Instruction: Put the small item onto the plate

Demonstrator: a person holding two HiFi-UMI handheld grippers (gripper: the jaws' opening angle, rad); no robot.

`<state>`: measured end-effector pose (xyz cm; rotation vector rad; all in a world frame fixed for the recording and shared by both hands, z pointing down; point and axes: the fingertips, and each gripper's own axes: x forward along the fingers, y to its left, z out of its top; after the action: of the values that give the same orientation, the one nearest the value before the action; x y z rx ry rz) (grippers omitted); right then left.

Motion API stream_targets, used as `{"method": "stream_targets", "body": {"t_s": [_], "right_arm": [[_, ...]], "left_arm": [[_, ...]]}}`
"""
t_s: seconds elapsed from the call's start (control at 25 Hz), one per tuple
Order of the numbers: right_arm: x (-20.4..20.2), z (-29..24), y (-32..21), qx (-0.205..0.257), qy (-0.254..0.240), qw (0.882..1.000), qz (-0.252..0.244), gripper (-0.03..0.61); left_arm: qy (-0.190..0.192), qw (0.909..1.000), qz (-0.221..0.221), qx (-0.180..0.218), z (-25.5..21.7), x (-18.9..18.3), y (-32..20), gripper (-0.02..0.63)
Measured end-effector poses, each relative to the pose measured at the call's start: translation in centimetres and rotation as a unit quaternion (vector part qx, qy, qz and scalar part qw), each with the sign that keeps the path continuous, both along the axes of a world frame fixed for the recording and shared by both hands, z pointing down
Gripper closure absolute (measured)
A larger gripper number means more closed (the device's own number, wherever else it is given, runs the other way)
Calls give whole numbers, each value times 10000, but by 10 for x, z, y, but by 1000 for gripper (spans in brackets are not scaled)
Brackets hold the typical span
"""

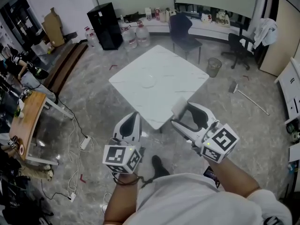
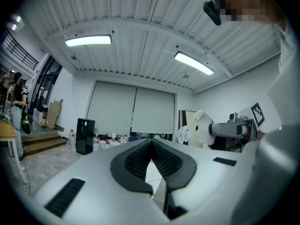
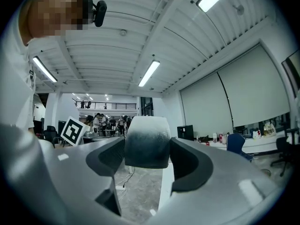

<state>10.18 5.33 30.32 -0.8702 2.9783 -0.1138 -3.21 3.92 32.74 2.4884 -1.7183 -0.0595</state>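
Observation:
A white marble-look table [image 1: 173,74] stands ahead of me. On it lies a faint, pale round plate [image 1: 147,82]. My right gripper [image 1: 180,112] hovers over the table's near corner, shut on a small white rounded item [image 1: 179,108]. In the right gripper view the small item [image 3: 146,142] fills the gap between the two dark pads, its lower part in shadow. My left gripper [image 1: 132,119] hangs just off the table's near edge, above the floor, jaws shut with nothing in them. The left gripper [image 2: 151,162] shows its ribbed pads pressed together.
A dark chair [image 1: 183,33] stands behind the table, and a black cabinet [image 1: 105,26] with water jugs [image 1: 136,35] at the back left. A bin [image 1: 213,66] and broom [image 1: 248,96] lie to the right. A wooden desk [image 1: 26,121] and floor cables [image 1: 77,139] are left.

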Motion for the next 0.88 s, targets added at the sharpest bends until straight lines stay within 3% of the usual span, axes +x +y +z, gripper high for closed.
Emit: {"method": "stream_targets", "body": {"t_s": [0.24, 0.48, 0.88], "right_arm": [[-41, -3, -69, -77, 83, 9998, 167, 287], [-78, -10, -130, -45, 88, 9987, 509, 287], [-117, -6, -181, -97, 87, 9974, 708, 287]], "left_arm": [[30, 9996, 229, -190, 9, -44, -76, 609], [-17, 9988, 471, -136, 2, -87, -139, 608], [-131, 9974, 704, -57, -2, -115, -189, 609]]}}
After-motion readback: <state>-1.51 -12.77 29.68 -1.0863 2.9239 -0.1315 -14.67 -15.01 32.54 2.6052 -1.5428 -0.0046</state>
